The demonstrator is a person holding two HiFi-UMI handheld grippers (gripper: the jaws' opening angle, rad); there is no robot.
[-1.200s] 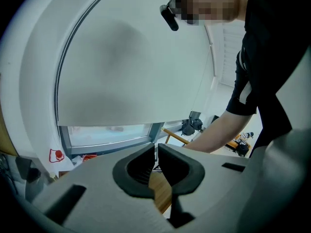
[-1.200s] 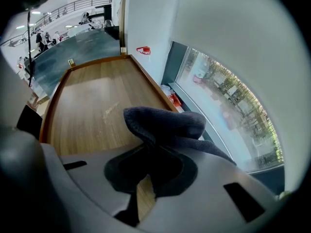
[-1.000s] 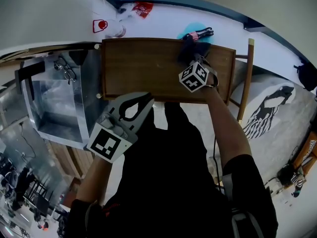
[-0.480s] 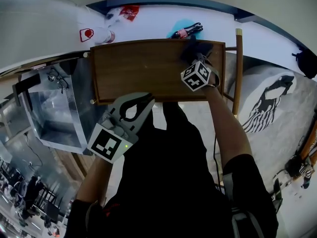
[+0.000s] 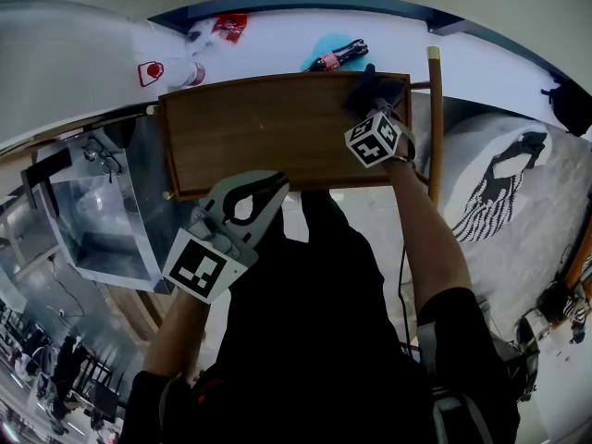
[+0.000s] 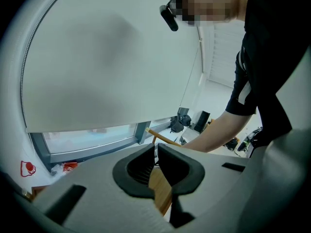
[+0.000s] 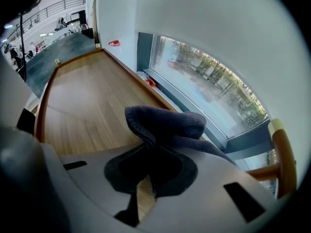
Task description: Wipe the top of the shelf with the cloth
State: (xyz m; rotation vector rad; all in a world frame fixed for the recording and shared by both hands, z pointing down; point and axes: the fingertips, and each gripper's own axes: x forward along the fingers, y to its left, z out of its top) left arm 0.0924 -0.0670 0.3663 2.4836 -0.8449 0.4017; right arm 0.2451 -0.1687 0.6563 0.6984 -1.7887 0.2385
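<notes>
The wiping step was in hand, with the cloth (image 5: pixel 375 85) at the shelf's far right corner.
Your right tool (image 7: pixel 153 177) pinched the dark cloth onto the wooden shelf top (image 5: pixel 264 128). Your left tool (image 6: pixel 155 165) hung pressed together and empty, off the near edge. The next move, I'd judge, called for a pressed sweep leftward across the bare wood.

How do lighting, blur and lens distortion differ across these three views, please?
Head view: the fisheye bows the edges of the shelf; light is dim and even. Left gripper view: the pale wall is evenly lit; the room at right is washed out. Right gripper view: the dark cloth sits close to the lens, the window behind it bright.
</notes>
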